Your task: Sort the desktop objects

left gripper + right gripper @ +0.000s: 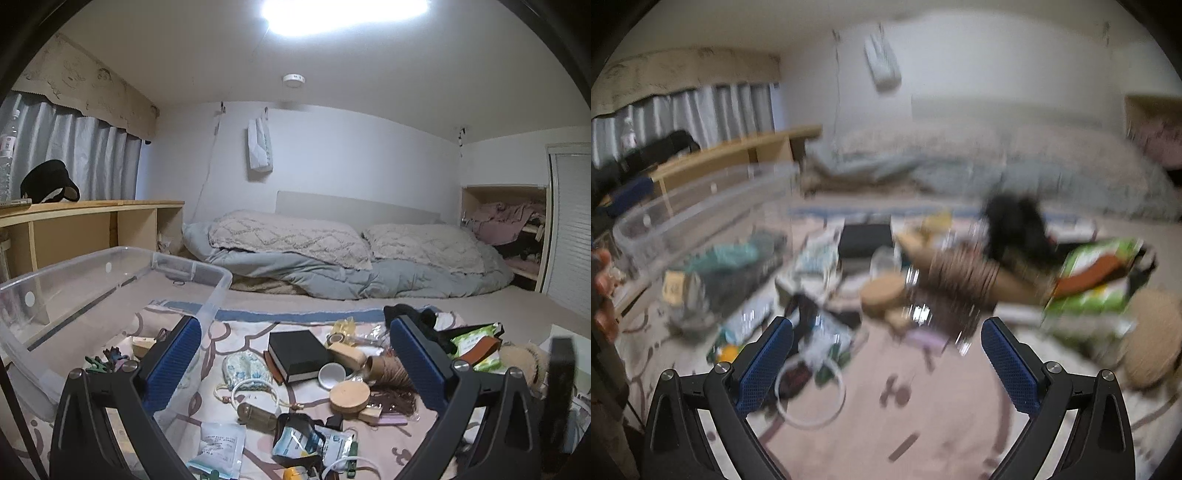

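Clear plastic bin (110, 280) waits beside the black box (297, 352) and clutter. Your left gripper (295, 369) and right gripper (886, 365) hover spread, both empty; likely choosing 1 item to grasp next.

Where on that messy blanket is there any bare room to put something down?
Mostly in the clear plastic bin on the left, whose floor is largely bare. On the blanket, a pink patch lies open near the right gripper. The middle is crowded: black box, twine spool, wooden disc, packets.
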The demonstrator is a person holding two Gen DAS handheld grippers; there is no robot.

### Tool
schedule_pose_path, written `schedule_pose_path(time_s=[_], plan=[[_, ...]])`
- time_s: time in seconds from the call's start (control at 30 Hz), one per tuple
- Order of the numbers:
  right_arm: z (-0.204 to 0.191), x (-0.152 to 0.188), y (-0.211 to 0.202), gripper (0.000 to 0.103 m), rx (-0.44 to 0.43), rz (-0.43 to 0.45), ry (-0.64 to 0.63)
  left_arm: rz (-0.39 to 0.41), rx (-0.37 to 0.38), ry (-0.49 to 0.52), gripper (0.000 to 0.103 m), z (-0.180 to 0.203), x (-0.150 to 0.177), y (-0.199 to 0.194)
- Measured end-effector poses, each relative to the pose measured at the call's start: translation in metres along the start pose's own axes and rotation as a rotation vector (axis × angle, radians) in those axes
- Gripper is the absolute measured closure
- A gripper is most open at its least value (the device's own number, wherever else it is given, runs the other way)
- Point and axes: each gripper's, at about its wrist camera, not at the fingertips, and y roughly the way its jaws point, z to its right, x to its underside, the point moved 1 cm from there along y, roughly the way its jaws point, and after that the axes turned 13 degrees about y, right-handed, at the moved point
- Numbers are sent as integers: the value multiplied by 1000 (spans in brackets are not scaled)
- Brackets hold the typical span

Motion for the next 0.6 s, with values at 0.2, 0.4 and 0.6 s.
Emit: schedule_pose_path(time_s=[0.2,0.4,0.6], plan=[[3,24,40,2,56,-171,13,-43,10,4,0,0,14,13],[-5,40,64,2,101,-285,-30,-76,16,3,0,0,22,21],[10,52,68,2,177,-344,-14,-110,28,-7,0,1,31,25]])
